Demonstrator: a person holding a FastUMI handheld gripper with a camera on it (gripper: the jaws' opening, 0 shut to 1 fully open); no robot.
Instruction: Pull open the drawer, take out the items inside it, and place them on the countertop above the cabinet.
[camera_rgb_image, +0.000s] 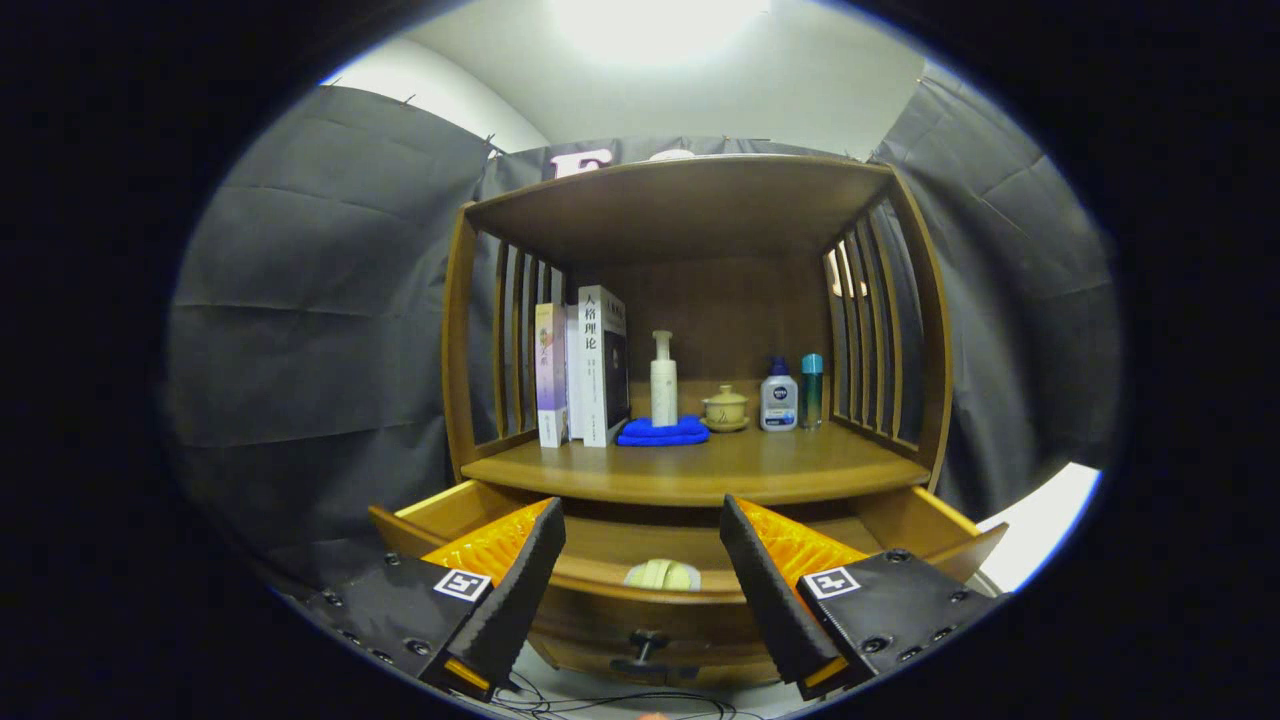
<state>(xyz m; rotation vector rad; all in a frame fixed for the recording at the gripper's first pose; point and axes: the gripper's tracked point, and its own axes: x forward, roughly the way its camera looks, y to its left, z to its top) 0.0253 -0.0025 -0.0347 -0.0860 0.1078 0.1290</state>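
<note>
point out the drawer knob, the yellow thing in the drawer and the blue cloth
knob (643, 640), gripper view, on its stem
yellow thing (661, 575), gripper view, on its top, between the open jaws
blue cloth (662, 432), gripper view, on its front fold

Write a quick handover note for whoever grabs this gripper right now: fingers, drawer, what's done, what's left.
Gripper: fingers open, holding nothing, poised above the drawer.
Drawer: already pulled open; its knob faces the gripper.
Inside: a pale yellowish item lies between the fingers, just behind the drawer front. The rest of the drawer's inside is partly hidden.
Countertop: carries books, a pump bottle, a blue cloth, a small lidded pot and two bottles.
Done: drawer open. Left: lift the item out, set it on the countertop, check for more.
</note>
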